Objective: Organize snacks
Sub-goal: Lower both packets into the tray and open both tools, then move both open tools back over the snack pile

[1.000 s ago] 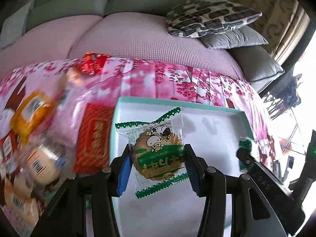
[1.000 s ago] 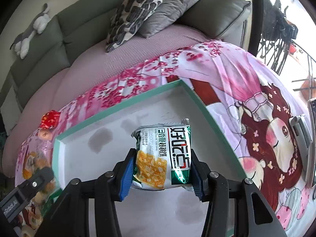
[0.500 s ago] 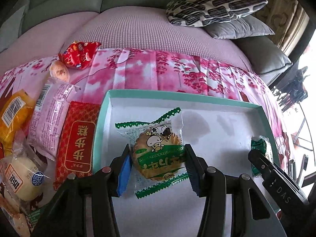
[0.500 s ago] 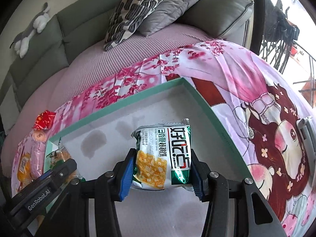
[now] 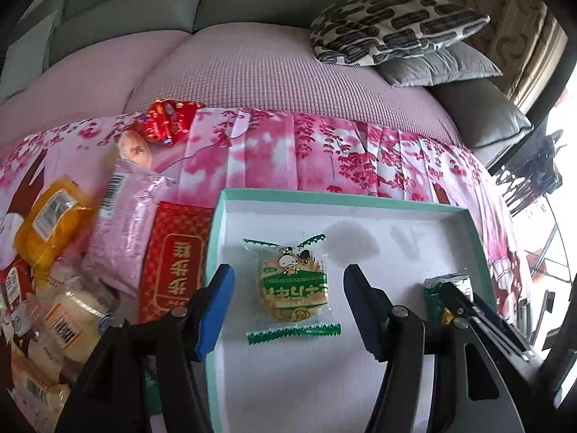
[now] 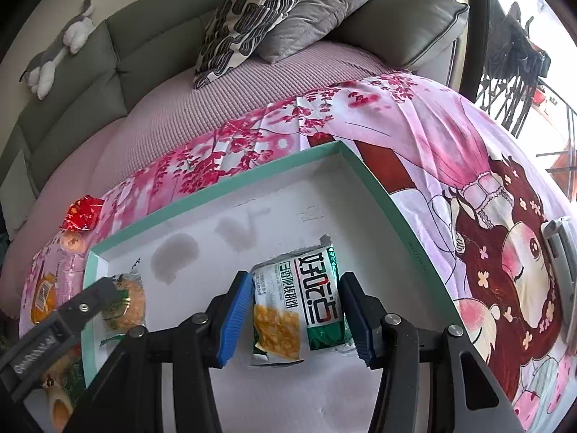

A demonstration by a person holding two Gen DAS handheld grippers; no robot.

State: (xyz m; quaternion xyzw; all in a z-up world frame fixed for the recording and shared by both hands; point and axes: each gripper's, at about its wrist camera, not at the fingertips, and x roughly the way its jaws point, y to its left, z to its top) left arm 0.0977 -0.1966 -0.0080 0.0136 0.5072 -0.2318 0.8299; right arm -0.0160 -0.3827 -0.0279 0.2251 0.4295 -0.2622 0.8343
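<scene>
A white tray with a teal rim (image 5: 335,200) (image 6: 230,184) lies on a pink floral cloth. My left gripper (image 5: 288,281) is open; the green-and-white rice cracker packet (image 5: 293,288) lies flat on the tray floor between its fingers, touching neither. It also shows in the right wrist view (image 6: 126,299). My right gripper (image 6: 295,299) has its jaws spread a little, close beside the green corn snack bag (image 6: 299,306), which rests on the tray. That bag shows at the right in the left wrist view (image 5: 447,285).
Left of the tray lie a red packet (image 5: 173,259), a pink packet (image 5: 126,223), an orange packet (image 5: 50,223), a red foil snack (image 5: 167,121) and several wrapped buns (image 5: 68,314). A sofa with cushions (image 5: 393,29) stands behind.
Both grippers have opened. The cracker packet and the corn snack bag, held a moment ago, now lie on the tray floor. Both grippers moved closer together over the tray.
</scene>
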